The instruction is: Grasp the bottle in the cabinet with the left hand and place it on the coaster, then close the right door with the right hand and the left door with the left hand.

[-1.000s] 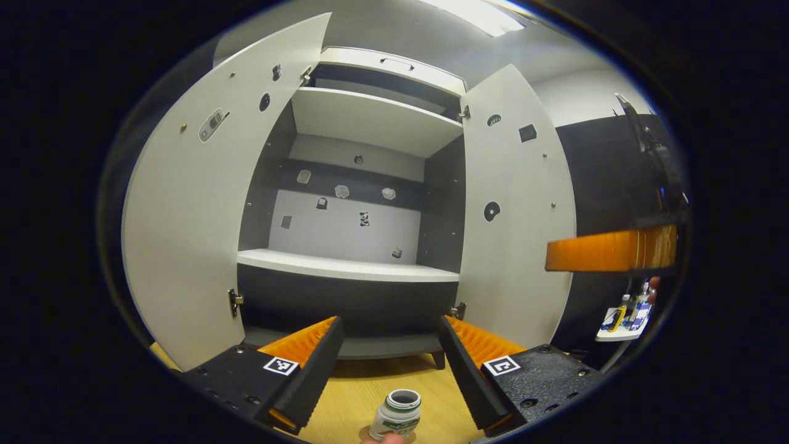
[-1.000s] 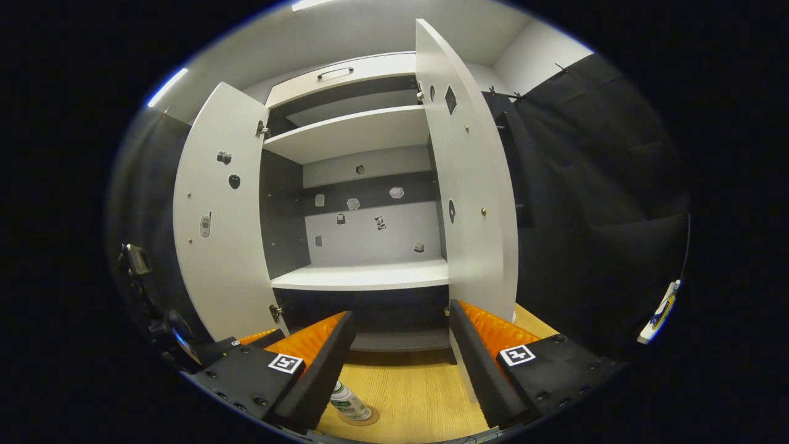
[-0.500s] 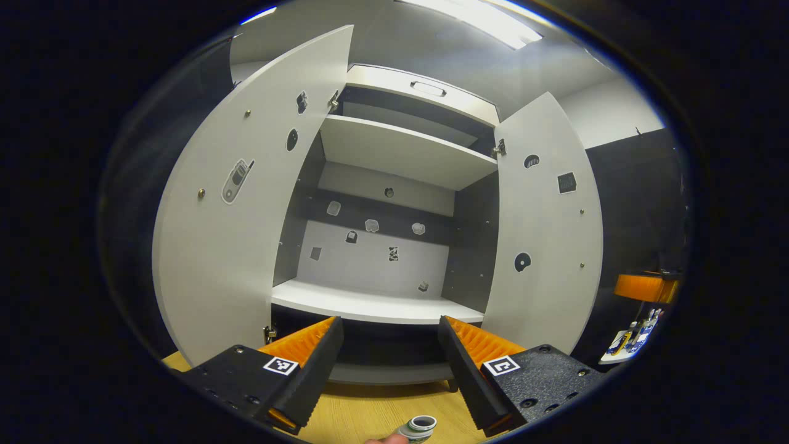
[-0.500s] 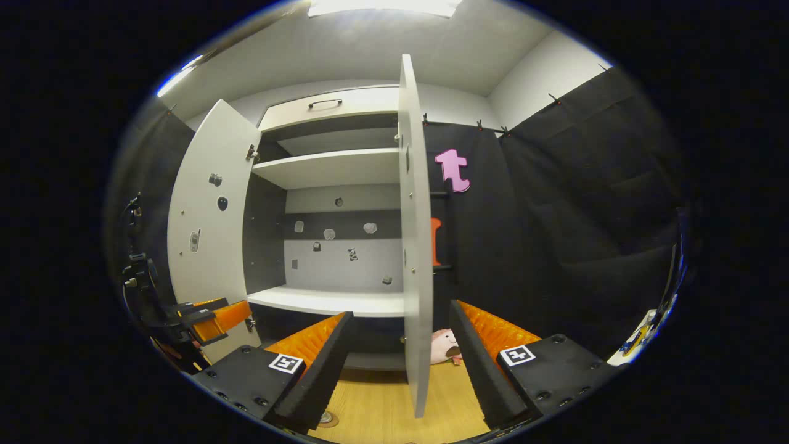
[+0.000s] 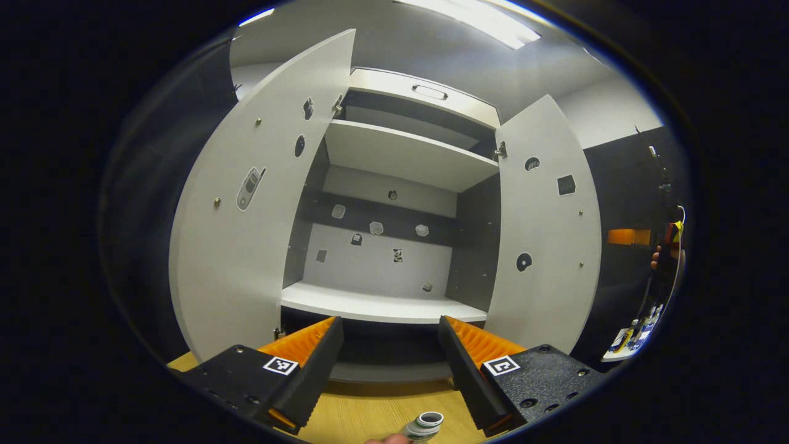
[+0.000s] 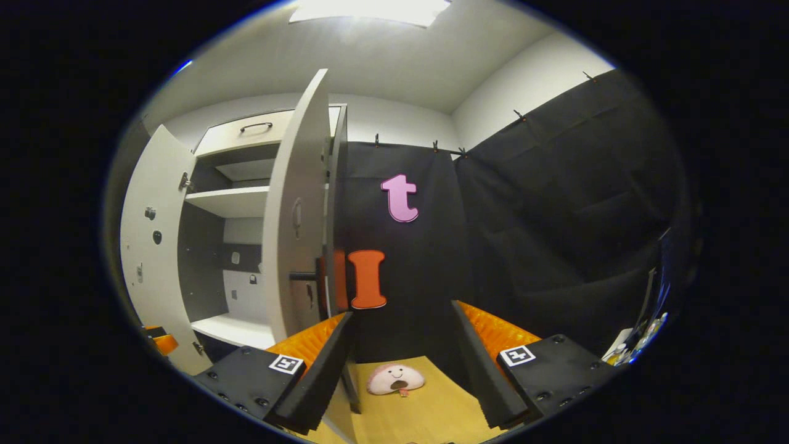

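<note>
A small white bottle (image 5: 424,425) with a green label stands on the wooden tabletop (image 5: 363,419) at the bottom edge of the left gripper view, below my open left gripper (image 5: 389,320), whose fingers hold nothing. The cabinet (image 5: 394,246) faces it with the left door (image 5: 240,234) and the right door (image 5: 545,246) both swung open, and its shelves are bare. My right gripper (image 6: 402,311) is open and empty. It is at the outer side of the right door (image 6: 296,216), whose dark handle (image 6: 303,276) sits just above its left finger.
A pink plush toy (image 6: 396,378) lies on the tabletop beyond the right door, in front of the black cloth wall. A small side shelf (image 5: 622,345) with little bottles hangs at the far right. A fingertip (image 5: 387,439) shows beside the bottle.
My right gripper has swung right, from facing the open cabinet to the outer side of the right door. My left gripper has lifted away from the bottle, which now sits at the view's bottom edge.
</note>
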The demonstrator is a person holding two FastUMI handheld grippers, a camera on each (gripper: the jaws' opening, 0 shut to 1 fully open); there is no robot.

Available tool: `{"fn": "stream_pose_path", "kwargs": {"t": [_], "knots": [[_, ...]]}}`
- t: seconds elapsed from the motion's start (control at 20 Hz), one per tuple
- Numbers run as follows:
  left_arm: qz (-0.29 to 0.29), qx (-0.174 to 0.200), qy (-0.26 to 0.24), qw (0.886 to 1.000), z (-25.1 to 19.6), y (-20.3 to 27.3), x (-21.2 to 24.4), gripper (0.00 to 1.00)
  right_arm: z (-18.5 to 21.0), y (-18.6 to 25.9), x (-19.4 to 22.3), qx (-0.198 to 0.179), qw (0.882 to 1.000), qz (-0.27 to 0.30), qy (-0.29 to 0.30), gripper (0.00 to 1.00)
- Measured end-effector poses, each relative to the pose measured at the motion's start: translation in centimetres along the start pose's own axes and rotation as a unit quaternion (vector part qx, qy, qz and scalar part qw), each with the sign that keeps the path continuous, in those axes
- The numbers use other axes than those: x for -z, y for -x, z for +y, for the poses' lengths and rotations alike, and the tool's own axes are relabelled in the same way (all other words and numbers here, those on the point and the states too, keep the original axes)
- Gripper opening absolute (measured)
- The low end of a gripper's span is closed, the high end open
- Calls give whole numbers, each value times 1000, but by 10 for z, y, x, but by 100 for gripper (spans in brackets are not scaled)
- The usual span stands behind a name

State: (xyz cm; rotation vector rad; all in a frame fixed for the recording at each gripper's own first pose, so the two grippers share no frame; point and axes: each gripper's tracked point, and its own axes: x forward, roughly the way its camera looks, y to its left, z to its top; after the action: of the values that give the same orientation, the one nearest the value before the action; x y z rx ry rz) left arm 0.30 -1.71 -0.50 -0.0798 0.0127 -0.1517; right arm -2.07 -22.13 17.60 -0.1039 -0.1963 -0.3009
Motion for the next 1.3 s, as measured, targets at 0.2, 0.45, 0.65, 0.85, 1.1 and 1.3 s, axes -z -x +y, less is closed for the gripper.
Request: {"fn": "stream_pose_path", "kwargs": {"t": [0.2, 0.45, 0.65, 0.85, 1.1, 1.3], "knots": [[5, -21, 2, 1000, 14, 2, 8, 94, -6, -31, 6, 11, 1000, 11, -10, 100], [12, -36, 2, 999, 26, 3, 16, 94, 21, -47, 23, -19, 999, 33, -17, 100], [15, -39, -2, 999, 29, 3, 21, 94, 23, -46, 23, -7, 1000, 22, -8, 93], [10, -28, 2, 1000, 23, -2, 20, 94, 45, -42, 30, -44, 997, 39, -44, 84], [12, -23, 3, 1000, 23, -4, 22, 94, 77, -35, 27, -64, 997, 32, -33, 96], [12, -34, -3, 999, 33, -2, 22, 94, 117, -33, 31, -102, 993, 41, -45, 96]]}}
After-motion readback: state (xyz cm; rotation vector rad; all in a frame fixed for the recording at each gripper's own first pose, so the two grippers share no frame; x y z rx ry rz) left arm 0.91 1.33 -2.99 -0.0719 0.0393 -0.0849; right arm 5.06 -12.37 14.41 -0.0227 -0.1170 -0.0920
